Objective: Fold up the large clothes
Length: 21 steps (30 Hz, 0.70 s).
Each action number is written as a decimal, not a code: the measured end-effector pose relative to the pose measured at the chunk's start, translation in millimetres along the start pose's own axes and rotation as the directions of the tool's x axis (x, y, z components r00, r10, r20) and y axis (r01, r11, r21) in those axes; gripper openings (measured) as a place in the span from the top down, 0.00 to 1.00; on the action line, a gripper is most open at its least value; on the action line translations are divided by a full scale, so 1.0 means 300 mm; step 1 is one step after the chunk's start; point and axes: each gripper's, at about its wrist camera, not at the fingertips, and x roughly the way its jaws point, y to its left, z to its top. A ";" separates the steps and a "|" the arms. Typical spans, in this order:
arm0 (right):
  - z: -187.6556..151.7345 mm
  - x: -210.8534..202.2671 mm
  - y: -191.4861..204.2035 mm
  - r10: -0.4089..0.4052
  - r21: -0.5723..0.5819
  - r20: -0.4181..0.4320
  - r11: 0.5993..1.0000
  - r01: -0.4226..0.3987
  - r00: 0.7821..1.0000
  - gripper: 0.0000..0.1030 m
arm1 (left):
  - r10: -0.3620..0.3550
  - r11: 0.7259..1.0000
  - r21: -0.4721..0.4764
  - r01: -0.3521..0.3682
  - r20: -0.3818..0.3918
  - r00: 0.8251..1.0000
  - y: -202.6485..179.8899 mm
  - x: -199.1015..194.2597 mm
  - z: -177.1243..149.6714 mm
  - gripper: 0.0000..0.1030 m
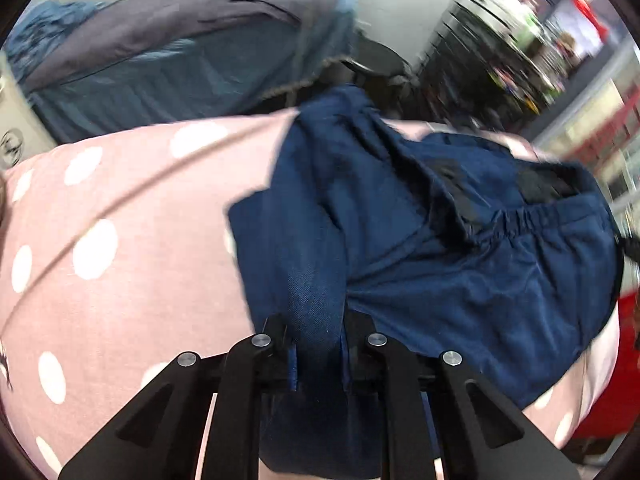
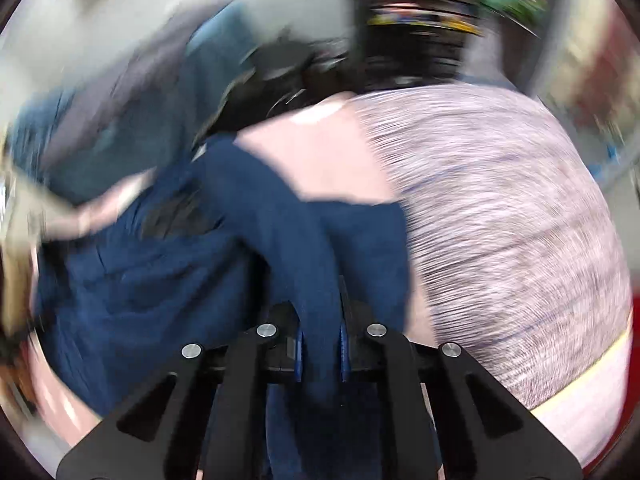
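A navy blue garment (image 1: pixel 460 264) with an elastic waistband lies bunched on a pink sheet with white dots (image 1: pixel 104 216). My left gripper (image 1: pixel 318 344) is shut on a fold of the navy cloth, which runs up between its fingers. In the right wrist view, which is blurred by motion, my right gripper (image 2: pixel 320 340) is shut on another fold of the same navy garment (image 2: pixel 168 280), and the cloth drapes away to the left over the pink sheet (image 2: pixel 320 152).
A speckled pale fabric (image 2: pixel 500 220) lies to the right of the navy garment. Behind the pink surface hang grey and teal cloths (image 1: pixel 192 56). Dark shelving with coloured goods (image 1: pixel 500 48) stands at the back right. A red surface (image 1: pixel 628 340) shows at the right edge.
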 end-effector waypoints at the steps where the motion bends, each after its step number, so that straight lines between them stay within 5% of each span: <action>1: 0.016 0.003 -0.058 0.006 0.085 0.001 0.996 -0.006 1.000 0.88 | 0.000 1.000 -0.028 0.000 -0.009 1.000 0.021 0.017 0.015 0.87; 3: 0.023 0.047 -0.124 0.014 0.170 -0.045 0.985 -0.006 0.999 0.88 | 0.003 0.998 -0.064 -0.006 -0.044 0.999 0.039 0.069 0.032 0.87; 10: -0.007 0.196 -0.134 -0.084 0.167 -0.123 0.981 0.104 0.989 0.81 | 0.079 0.989 -0.117 -0.093 -0.125 0.989 0.025 0.199 0.063 0.80; 14: 0.001 0.177 -0.151 -0.093 0.174 -0.126 0.978 0.114 0.988 0.54 | 0.070 0.986 -0.149 -0.079 -0.067 0.995 0.062 0.126 0.100 0.58; 16: -0.005 0.136 -0.158 -0.093 0.157 -0.104 0.982 0.109 0.990 0.52 | 0.089 0.980 -0.179 -0.089 -0.004 0.996 0.091 0.067 0.116 0.37; 19: -0.007 0.074 -0.158 -0.050 0.164 -0.080 0.984 0.063 0.996 0.51 | 0.098 0.965 -0.248 -0.079 0.068 0.993 0.144 -0.023 0.141 0.36; 21: -0.017 0.047 -0.152 -0.050 0.177 -0.079 0.982 0.064 0.996 0.50 | 0.128 0.972 -0.208 -0.108 0.088 0.988 0.122 -0.070 0.121 0.37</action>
